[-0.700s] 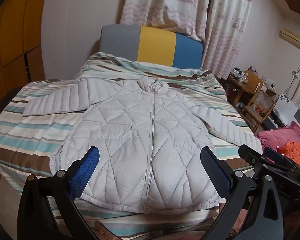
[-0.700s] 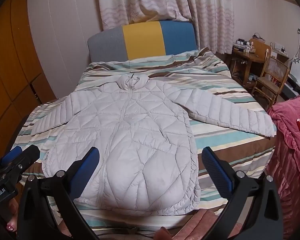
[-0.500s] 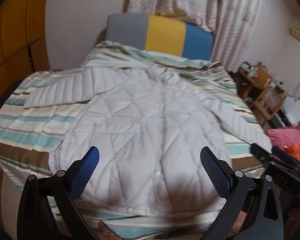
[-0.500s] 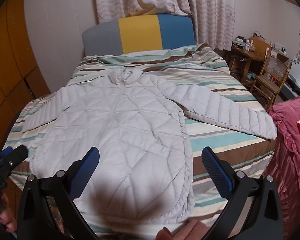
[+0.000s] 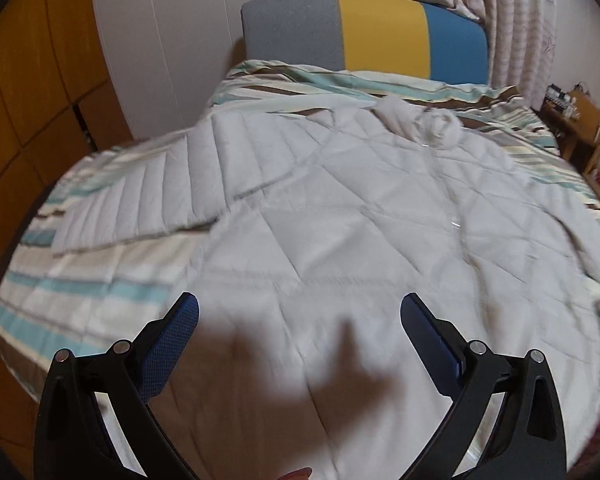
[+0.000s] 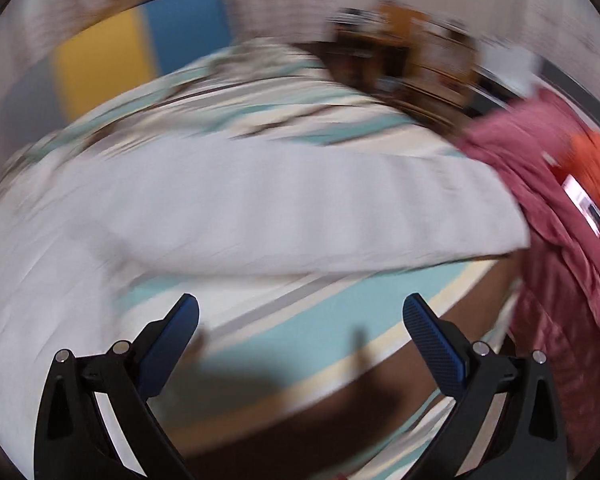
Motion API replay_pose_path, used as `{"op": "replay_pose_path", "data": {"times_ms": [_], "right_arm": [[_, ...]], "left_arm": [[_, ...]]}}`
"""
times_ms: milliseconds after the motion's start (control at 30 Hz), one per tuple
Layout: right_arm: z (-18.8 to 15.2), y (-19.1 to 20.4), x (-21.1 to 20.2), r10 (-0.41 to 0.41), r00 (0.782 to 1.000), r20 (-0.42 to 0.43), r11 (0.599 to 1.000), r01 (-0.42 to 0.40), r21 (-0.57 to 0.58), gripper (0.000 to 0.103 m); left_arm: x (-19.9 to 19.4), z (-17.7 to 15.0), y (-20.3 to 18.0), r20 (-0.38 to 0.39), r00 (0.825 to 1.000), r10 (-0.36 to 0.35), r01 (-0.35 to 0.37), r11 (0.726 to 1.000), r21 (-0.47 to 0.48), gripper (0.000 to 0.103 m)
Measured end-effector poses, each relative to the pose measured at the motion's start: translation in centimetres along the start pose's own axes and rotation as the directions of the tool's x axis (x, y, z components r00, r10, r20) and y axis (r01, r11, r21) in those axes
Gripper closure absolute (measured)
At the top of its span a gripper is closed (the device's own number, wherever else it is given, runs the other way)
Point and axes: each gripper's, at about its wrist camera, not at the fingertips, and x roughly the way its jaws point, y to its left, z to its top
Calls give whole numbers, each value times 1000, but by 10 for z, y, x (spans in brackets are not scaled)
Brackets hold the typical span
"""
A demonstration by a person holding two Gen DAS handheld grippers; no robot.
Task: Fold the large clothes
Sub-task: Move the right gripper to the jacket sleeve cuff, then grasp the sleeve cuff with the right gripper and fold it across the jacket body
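Observation:
A pale grey quilted puffer jacket (image 5: 360,232) lies flat and zipped on the striped bed, collar (image 5: 436,126) toward the headboard, its left sleeve (image 5: 148,204) spread out to the side. My left gripper (image 5: 299,316) is open and empty, low over the jacket's lower front, its shadow on the fabric. In the blurred right wrist view, the jacket's right sleeve (image 6: 300,216) stretches across the bed. My right gripper (image 6: 300,316) is open and empty over the striped bedcover (image 6: 320,332) just in front of that sleeve.
The bed has a grey, yellow and blue headboard (image 5: 380,32) under curtains. Orange wooden cabinets (image 5: 28,80) stand on the left. A pink cloth pile (image 6: 560,208) with an orange item sits at the bed's right edge, with a wooden desk and chair (image 6: 412,60) behind.
Both grippers have moved forward and down toward the bed. The left one now hovers close over the jacket's body; the right one has swung right toward the right sleeve, blurring its view.

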Motion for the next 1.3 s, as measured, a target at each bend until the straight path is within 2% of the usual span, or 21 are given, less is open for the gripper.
{"op": "replay_pose_path", "data": {"times_ms": [67,133,200,267,367,533,633,667,733,833,867,933,1000,1100,1233,1300], "right_arm": [[19,-28,20,-65,998,0,995,65,80,2],[35,-48,36,-171,985,9,977,168,128,2],[46,-58,46,-214,977,18,968,210,136,2],[56,-64,61,-290,957,-3,948,288,132,3],[60,-72,72,-336,941,-31,925,336,179,6],[59,-75,84,-340,938,-65,905,345,248,6],[56,-74,86,-340,939,-55,902,342,263,11],[55,-72,87,-338,940,-50,904,338,259,16],[56,-67,87,-330,943,-31,913,327,244,31],[61,-59,88,-307,952,-9,927,301,224,61],[63,-58,88,-290,957,-4,931,284,228,66],[66,-56,86,-273,962,7,934,263,241,82],[70,-51,80,-251,967,40,939,233,253,87],[74,-35,68,-211,972,102,953,182,241,90],[73,7,42,-121,967,223,984,88,154,91],[69,38,29,-43,961,272,998,27,63,91]], "left_arm": [[19,9,8,-9,999,-37,37,999,-34,3],[33,14,15,-24,999,-32,31,998,-54,3],[49,16,19,-25,999,-35,33,996,-80,3],[64,15,21,-33,999,-19,16,995,-96,3],[80,16,29,-25,1000,19,-21,994,-106,3],[101,14,44,-66,998,5,-16,987,-160,3],[109,9,47,-80,997,8,-22,984,-177,3],[111,7,47,-81,997,10,-24,984,-176,3],[114,6,46,-83,996,20,-33,986,-164,3],[121,3,42,-90,995,44,-56,989,-134,3],[122,2,42,-90,995,50,-61,990,-130,3],[125,1,42,-89,995,52,-64,989,-136,3],[127,-1,42,-91,995,45,-58,988,-144,3],[128,-3,44,-90,995,32,-46,987,-155,3],[125,-6,44,-71,997,41,-51,987,-154,3],[123,-7,42,-61,997,57,-65,987,-149,3]]}}
